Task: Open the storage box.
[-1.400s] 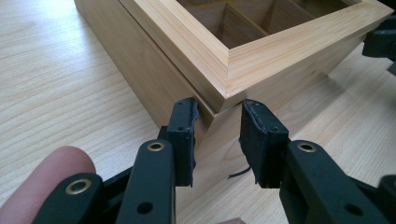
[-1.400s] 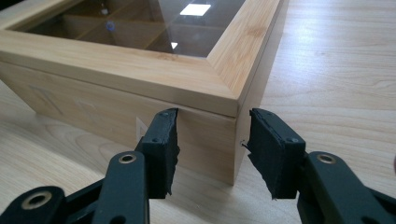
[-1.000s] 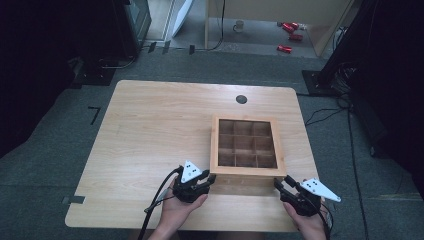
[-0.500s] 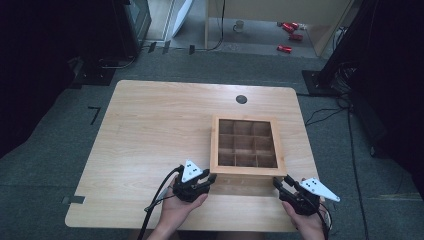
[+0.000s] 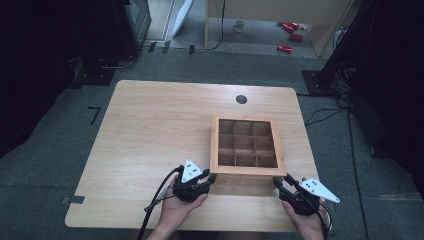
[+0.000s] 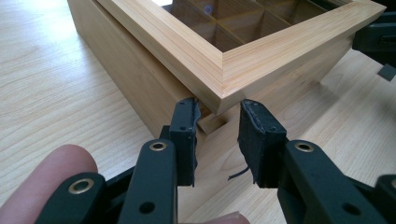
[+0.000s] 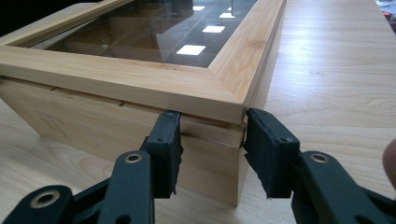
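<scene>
I am looking at the box (image 5: 247,145) sitting right of centre on the table (image 5: 150,130). My left gripper (image 5: 212,177) is resting at the box's lower-left corner, and my right gripper (image 5: 278,182) is waiting at its lower-right corner. A round hole (image 5: 241,99) is lying above the box, near the table's upper edge.

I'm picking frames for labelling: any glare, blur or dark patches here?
High view: table evenly lit, surroundings nearly black. Right gripper view: ceiling lights glare on the box's glass lid. Left gripper view: a blurred fingertip at the near edge.
</scene>
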Motion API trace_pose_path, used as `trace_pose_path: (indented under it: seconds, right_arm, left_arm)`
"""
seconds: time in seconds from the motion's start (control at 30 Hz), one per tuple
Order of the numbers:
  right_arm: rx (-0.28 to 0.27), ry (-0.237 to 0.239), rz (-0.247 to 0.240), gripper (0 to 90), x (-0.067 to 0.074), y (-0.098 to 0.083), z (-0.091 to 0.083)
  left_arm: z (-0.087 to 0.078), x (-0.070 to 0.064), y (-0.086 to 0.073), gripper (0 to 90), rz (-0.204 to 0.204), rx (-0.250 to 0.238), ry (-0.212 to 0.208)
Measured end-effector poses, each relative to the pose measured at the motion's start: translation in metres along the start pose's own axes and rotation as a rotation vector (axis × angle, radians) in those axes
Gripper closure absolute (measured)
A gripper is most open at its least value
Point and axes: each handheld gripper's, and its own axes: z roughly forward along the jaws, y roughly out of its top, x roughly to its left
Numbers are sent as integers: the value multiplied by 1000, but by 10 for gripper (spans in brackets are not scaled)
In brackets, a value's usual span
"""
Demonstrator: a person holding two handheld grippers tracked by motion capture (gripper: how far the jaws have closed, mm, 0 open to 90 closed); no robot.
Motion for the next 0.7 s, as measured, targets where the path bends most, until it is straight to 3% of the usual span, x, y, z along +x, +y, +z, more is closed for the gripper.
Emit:
trace_pose_path:
  seconds: [0.27,0.47,0.7]
  right_arm:
    - [-4,2,-6,557,0,2,0]
    - [-22,-12,-22,549,1,7,-2]
    - [-30,-40,-43,486,2,13,-4]
  left_arm:
    - [-9,7,-11,552,6,-24,9]
    - [-17,25,-29,397,-2,15,70]
    - [-36,52,-47,280,-60,48,152]
